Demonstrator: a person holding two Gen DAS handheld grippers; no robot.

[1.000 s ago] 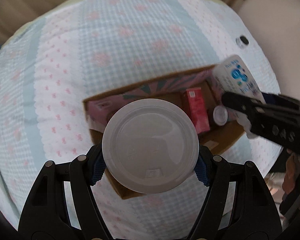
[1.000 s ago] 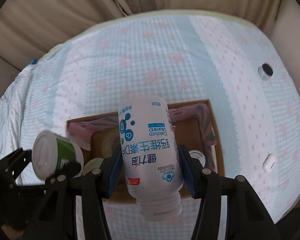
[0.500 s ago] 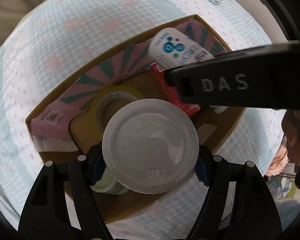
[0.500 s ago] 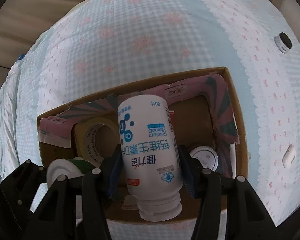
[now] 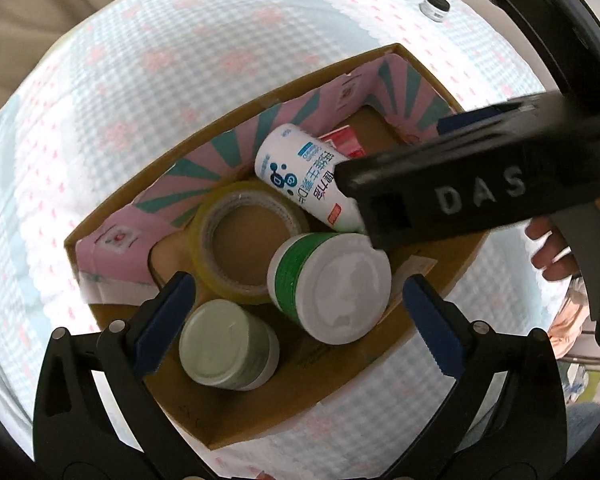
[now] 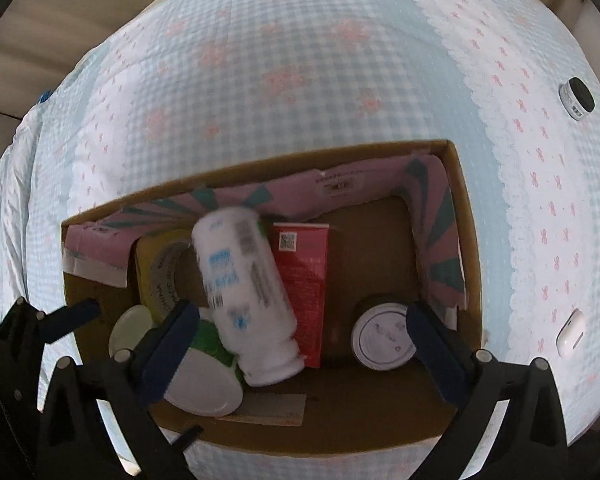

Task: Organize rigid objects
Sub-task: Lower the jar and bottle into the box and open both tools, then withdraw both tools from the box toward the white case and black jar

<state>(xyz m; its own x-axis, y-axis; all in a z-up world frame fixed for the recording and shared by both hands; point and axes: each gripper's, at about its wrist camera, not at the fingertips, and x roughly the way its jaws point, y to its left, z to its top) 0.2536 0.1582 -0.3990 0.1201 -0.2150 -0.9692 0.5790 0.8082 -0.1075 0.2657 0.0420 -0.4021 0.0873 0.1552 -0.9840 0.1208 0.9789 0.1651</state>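
Note:
A cardboard box (image 5: 284,412) (image 6: 340,428) with pink lining sits on the checked bedspread. My left gripper (image 5: 300,324) is open above it; the green-labelled white-lidded jar (image 5: 328,284) (image 6: 204,376) lies tilted in the box, free of the fingers. My right gripper (image 6: 300,344) is open; the white calcium bottle (image 6: 248,300) (image 5: 304,176) is blurred between the fingers, lying in the box against the tape roll (image 5: 244,240) (image 6: 160,272) and the red carton (image 6: 304,280).
The box also holds a pale-lidded jar (image 5: 228,352) and a small white-lidded jar (image 6: 382,340). On the bedspread lie a small black-capped jar (image 6: 576,98) (image 5: 436,6) and a white case (image 6: 572,332). The right gripper's black body (image 5: 480,196) crosses above the box.
Both grippers lowered over the box and opened. The green-labelled jar left the left gripper and the calcium bottle left the right gripper; both now lie in the box.

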